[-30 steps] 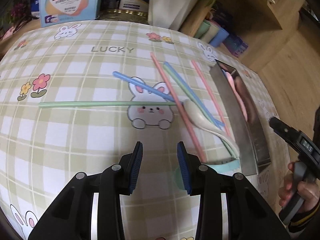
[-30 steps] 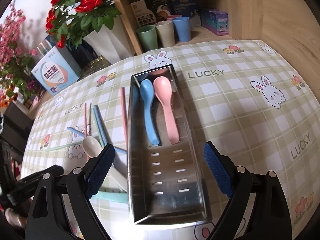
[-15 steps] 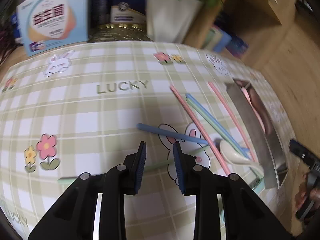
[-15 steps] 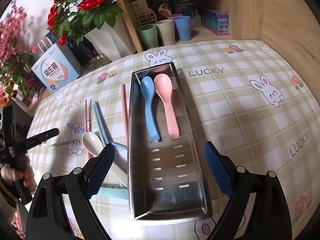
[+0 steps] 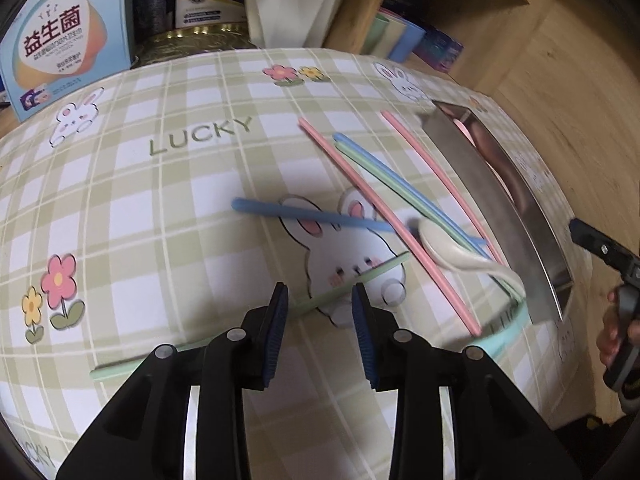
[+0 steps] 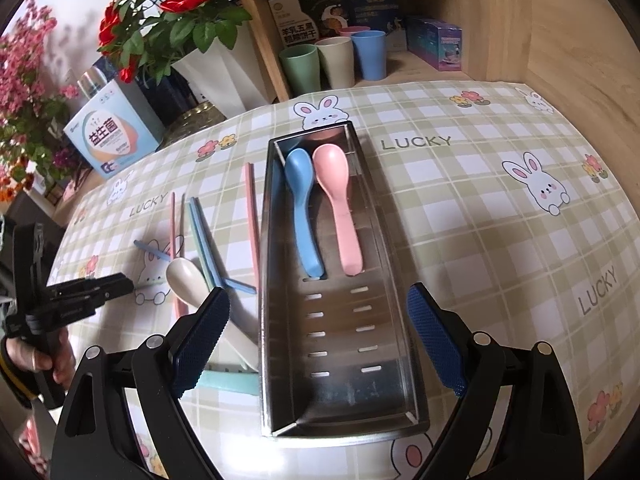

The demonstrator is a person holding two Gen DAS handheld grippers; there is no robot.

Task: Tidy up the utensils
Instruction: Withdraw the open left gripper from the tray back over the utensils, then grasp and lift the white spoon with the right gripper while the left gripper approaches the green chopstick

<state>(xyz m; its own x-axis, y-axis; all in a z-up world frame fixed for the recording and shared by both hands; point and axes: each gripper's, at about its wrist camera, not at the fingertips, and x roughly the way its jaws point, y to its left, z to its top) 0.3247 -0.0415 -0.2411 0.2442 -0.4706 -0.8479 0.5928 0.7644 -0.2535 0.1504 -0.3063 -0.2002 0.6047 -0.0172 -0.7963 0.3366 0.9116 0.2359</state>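
Between our left gripper's [image 5: 320, 300] opening jaws, low in frame, a green chopstick [image 5: 360, 276] crosses untouched, its left stretch hidden behind the fingers [image 5: 276, 328]. At lower centre our right gripper [image 6: 320, 336] gapes empty over the steel tray [image 6: 396, 360], covering the cream spoon's [image 6: 184, 280] handle.

A green-and-white checked bench cloth [image 6: 460, 208] printed with rabbits carried pastel chopsticks [image 5: 404, 184]; blue spoon [image 6: 302, 208] and pink spoon [image 6: 338, 204] lay in a steel tray [image 6: 396, 360].
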